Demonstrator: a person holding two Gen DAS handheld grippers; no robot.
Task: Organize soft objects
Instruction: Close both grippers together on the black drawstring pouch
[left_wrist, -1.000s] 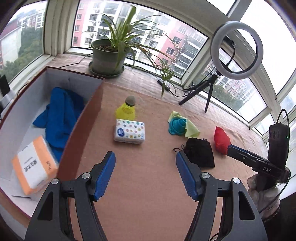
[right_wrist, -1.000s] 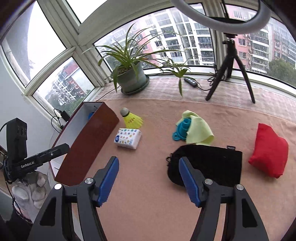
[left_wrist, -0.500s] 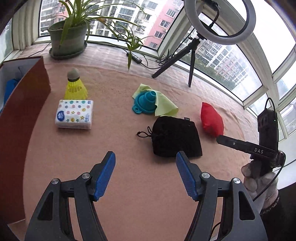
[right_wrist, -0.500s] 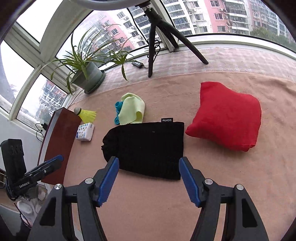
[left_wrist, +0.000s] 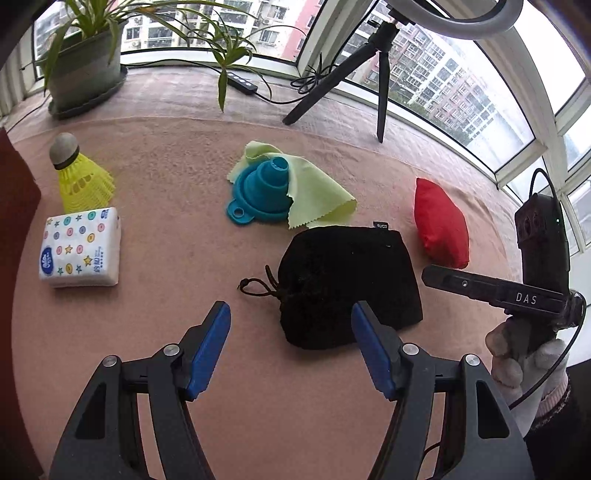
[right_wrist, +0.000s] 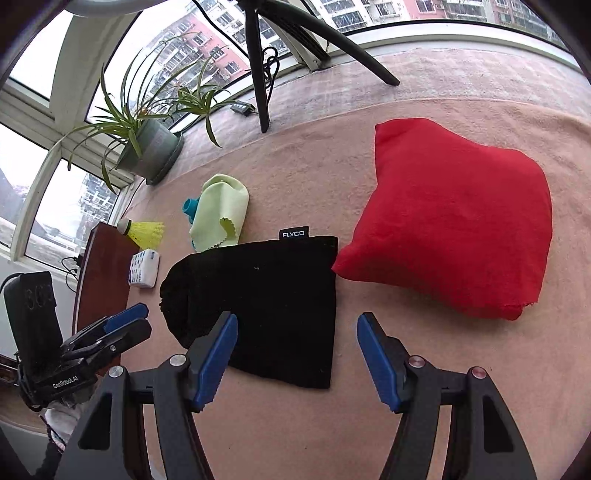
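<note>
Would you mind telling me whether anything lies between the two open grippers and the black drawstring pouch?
Nothing visible does: only bare tan mat separates the left gripper and the right gripper from the black drawstring pouch.

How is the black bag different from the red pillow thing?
The black pouch lies flat; the red cushion is puffy. The black pouch has a drawstring and a small label; the red cushion shows neither. Both are soft cloth, side by side on the tan blanket.
</note>
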